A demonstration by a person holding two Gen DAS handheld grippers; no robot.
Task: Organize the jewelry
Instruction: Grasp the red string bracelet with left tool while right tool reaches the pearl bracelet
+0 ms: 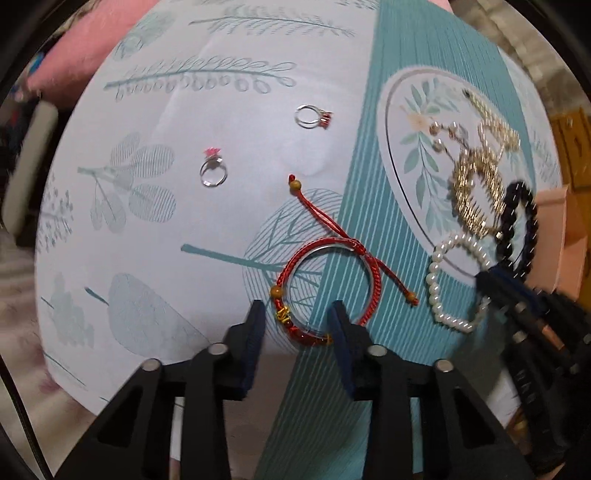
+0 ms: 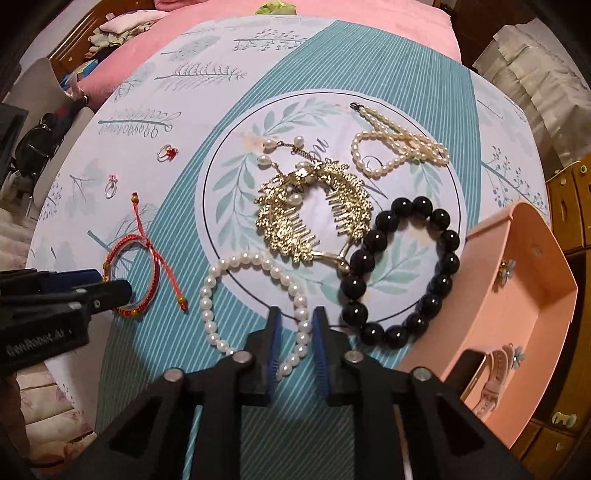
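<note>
Jewelry lies on a patterned tablecloth (image 2: 369,74). My left gripper (image 1: 297,319) is open, its fingers either side of the near edge of a red cord bracelet (image 1: 321,291) that also shows in the right wrist view (image 2: 131,280). My right gripper (image 2: 297,325) is open around the near side of a white pearl bracelet (image 2: 255,266), which also shows in the left wrist view (image 1: 448,284). A black bead bracelet (image 2: 402,269), gold hair combs (image 2: 310,214) and a pearl necklace (image 2: 399,147) lie nearby. Two rings (image 1: 212,171) (image 1: 312,116) lie farther off.
A pink open tray (image 2: 517,295) holding a pink watch (image 2: 495,373) stands at the table's right edge. Pearl earrings (image 2: 280,147) lie behind the combs. A pink blanket (image 2: 258,14) lies beyond the cloth. Wooden drawers (image 2: 576,206) stand on the right.
</note>
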